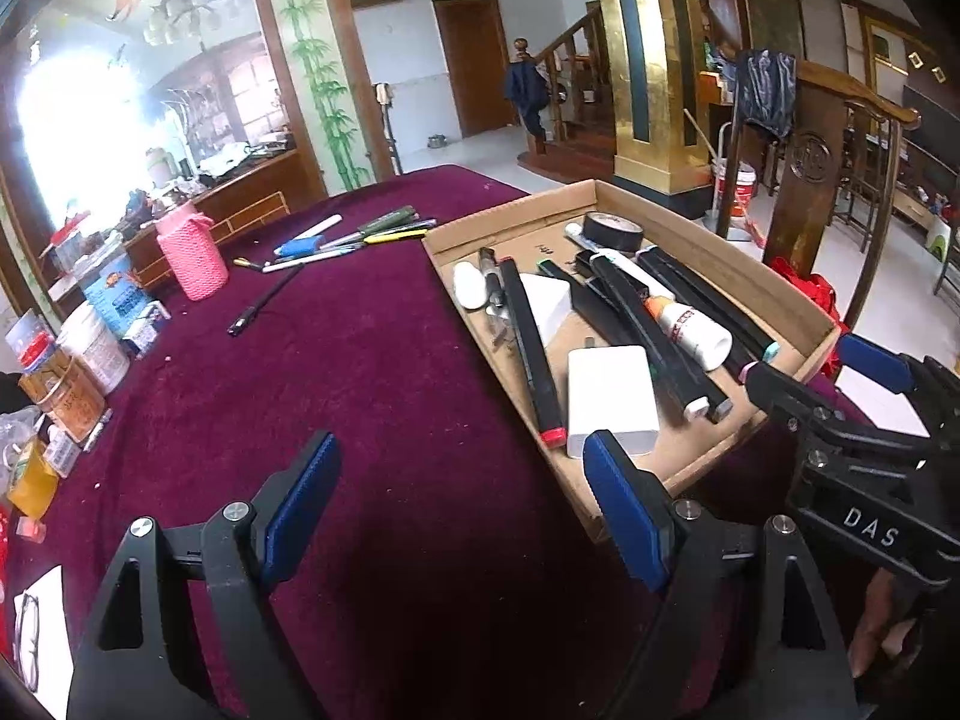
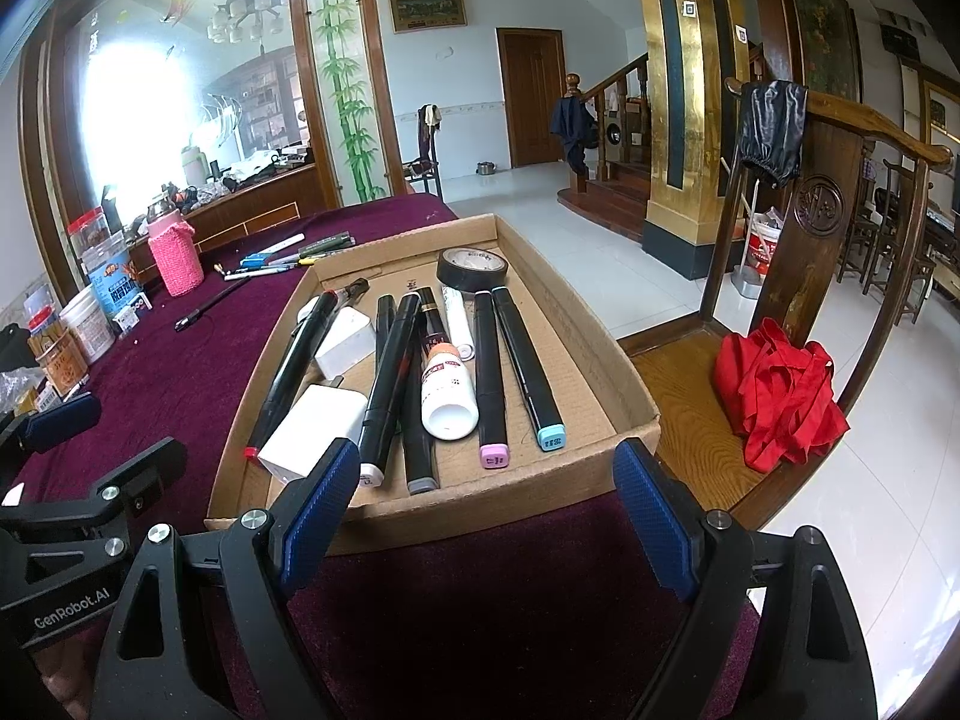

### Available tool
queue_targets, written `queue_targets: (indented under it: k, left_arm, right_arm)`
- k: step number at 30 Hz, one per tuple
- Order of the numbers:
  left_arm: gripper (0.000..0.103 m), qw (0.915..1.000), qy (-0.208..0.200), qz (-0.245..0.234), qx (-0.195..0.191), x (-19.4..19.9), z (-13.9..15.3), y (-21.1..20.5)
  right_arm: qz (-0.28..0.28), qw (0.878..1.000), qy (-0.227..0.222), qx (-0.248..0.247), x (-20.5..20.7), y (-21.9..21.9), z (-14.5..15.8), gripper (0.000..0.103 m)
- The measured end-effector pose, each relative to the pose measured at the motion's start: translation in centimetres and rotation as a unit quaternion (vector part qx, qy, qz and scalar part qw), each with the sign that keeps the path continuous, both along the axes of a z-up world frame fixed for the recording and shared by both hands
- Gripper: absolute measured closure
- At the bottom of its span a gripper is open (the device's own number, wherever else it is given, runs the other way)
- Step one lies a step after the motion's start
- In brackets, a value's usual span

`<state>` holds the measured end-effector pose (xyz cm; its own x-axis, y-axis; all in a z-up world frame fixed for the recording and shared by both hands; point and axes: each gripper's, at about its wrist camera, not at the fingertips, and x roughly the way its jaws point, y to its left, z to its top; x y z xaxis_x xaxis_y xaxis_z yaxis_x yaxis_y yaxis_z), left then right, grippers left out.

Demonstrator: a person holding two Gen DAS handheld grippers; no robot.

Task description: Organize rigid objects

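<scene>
With both the left gripper and the right gripper wide open and empty, we risk nudging the crowded cardboard tray off the table edge.

Black tongs with blue ribbed pads, silver screws.
</scene>
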<state>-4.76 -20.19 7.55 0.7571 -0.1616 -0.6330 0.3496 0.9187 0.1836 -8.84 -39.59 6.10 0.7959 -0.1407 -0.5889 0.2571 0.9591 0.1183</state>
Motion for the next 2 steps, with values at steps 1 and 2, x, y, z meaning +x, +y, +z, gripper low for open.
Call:
queue_targets:
  k: [1,2]
  left_arm:
    - [0.020,1.0000,-0.003,0.002,0.001,-0.15,0.08,0.07]
    - [0.020,1.0000,-0.003,0.001,-0.001,-0.26,0.21,0.22]
  right_arm:
    - [0.000,1.000,0.000,-0.001,-0.02,0.02,-0.03,0.021]
    - [-0.001,1.000,-0.003,-0.003,-0.13,0.07,0.02,0.021]
